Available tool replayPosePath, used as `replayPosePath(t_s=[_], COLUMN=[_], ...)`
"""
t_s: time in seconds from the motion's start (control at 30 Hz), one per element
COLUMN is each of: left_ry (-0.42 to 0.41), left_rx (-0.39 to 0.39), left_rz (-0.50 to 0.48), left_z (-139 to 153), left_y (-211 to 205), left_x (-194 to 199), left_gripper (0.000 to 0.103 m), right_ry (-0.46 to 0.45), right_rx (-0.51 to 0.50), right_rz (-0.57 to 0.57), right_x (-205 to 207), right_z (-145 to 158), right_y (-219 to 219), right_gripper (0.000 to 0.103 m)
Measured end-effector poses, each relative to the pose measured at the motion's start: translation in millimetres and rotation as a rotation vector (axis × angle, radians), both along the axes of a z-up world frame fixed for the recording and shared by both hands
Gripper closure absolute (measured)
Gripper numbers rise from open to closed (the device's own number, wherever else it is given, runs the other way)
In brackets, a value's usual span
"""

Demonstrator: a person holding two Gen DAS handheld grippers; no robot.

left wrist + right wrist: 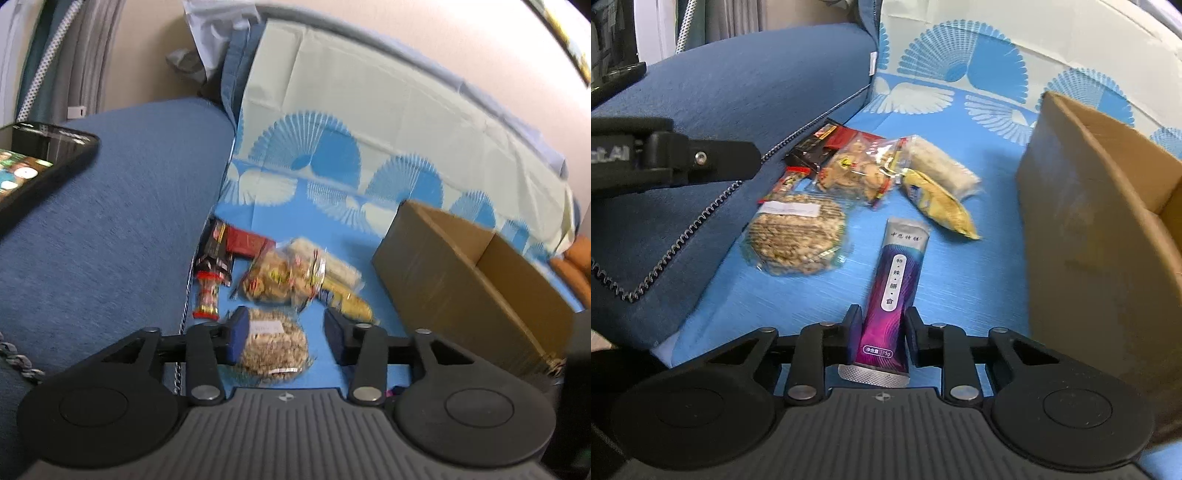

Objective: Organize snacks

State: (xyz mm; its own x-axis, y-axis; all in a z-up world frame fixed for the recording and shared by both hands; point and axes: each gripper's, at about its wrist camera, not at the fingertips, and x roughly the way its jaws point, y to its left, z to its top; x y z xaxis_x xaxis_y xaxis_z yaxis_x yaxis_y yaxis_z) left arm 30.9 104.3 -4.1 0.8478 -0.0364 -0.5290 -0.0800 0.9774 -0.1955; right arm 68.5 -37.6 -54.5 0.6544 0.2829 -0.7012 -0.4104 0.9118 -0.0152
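My right gripper [883, 326] is shut on the near end of a purple sachet [897, 273] that lies on the blue cloth [979, 258]. My left gripper [286, 332] stands open low over a round grain-cake packet [275, 345], which lies partly between its fingers, nearer the left one. Beyond that lie a clear bag of biscuits [277, 277], a yellow packet [352, 304] and red and black packets [229, 247]. In the right wrist view the grain-cake packet [798, 240], the biscuit bag [855, 170], the yellow packet [942, 206] and a white roll packet [942, 166] lie ahead.
An open cardboard box [461, 280] stands on the right, close beside my right gripper [1089, 206]. A blue cushion [110, 221] with a zip borders the snacks on the left. A phone [33, 166] sits at the far left. The left gripper's side [683, 158] shows over the cushion.
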Motion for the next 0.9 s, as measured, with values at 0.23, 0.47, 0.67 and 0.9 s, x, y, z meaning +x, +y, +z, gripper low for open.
replayPosePath(t_s=[0.23, 0.47, 0.67, 0.9], left_ry=[0.199, 0.259, 0.276, 0.307], left_rx=[0.148, 0.255, 0.267, 0.242], left_rz=[0.035, 0.098, 0.113, 0.131], left_z=[-25, -43, -49, -57], left_y=[-29, -45, -46, -43], left_x=[41, 61, 68, 78], left_gripper=[0.015, 0.002, 0.001, 0.001], right_ry=[0.027, 0.053, 0.071, 0.081], right_rx=[-0.019, 0.026, 0.01, -0.016], right_rz=[0.014, -0.016, -0.014, -0.021], right_x=[-7, 6, 14, 16], right_z=[4, 1, -6, -12], right_y=[-18, -25, -21, -22], right_gripper=[0.075, 0.06, 0.06, 0.061])
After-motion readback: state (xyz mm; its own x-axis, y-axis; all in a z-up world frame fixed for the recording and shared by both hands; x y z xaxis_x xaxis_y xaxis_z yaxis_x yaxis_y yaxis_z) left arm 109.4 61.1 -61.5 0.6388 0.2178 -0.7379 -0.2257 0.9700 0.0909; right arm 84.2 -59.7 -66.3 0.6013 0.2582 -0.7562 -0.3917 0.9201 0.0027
